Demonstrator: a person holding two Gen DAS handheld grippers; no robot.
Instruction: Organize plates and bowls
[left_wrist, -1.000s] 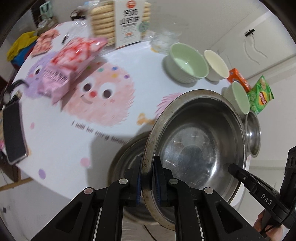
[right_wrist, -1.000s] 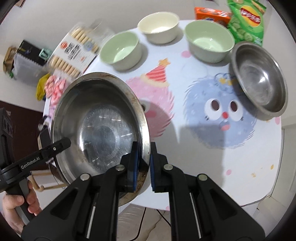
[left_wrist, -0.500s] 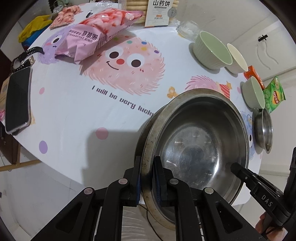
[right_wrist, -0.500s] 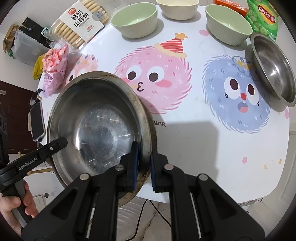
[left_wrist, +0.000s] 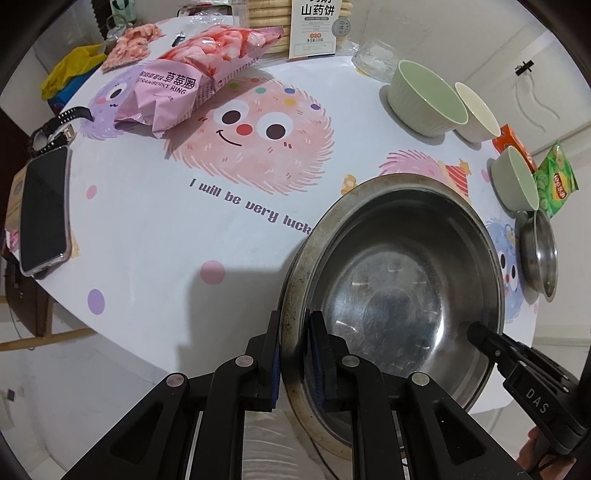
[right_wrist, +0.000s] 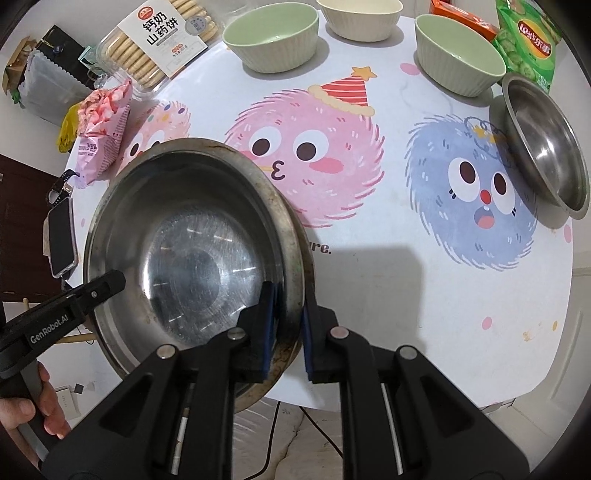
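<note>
A large steel bowl (left_wrist: 399, 295) (right_wrist: 192, 251) hangs over the near edge of the table, held by both grippers on opposite sides of its rim. My left gripper (left_wrist: 295, 339) has its pads on either side of the left rim, and its jaws are opening slightly. My right gripper (right_wrist: 288, 325) is shut on the right rim. Each gripper's tip also shows in the other view: the right gripper (left_wrist: 480, 336) and the left gripper (right_wrist: 107, 280). A small steel bowl (right_wrist: 546, 158) sits at the right. Two green bowls (right_wrist: 271, 35) (right_wrist: 460, 61) and a cream bowl (right_wrist: 360, 14) stand at the back.
A phone (left_wrist: 44, 206) lies at the table's left edge. At the back left are a pink snack bag (left_wrist: 195, 77) and a biscuit box (left_wrist: 317, 26). A green chips bag (right_wrist: 528, 37) and an orange box (right_wrist: 461, 18) sit at the back right. The cartoon tablecloth (right_wrist: 369, 277) shows between them.
Both grippers and the large bowl came down and back toward the table's near edge, so more of the tabletop shows. The gap between the left pads looks slightly wider.
</note>
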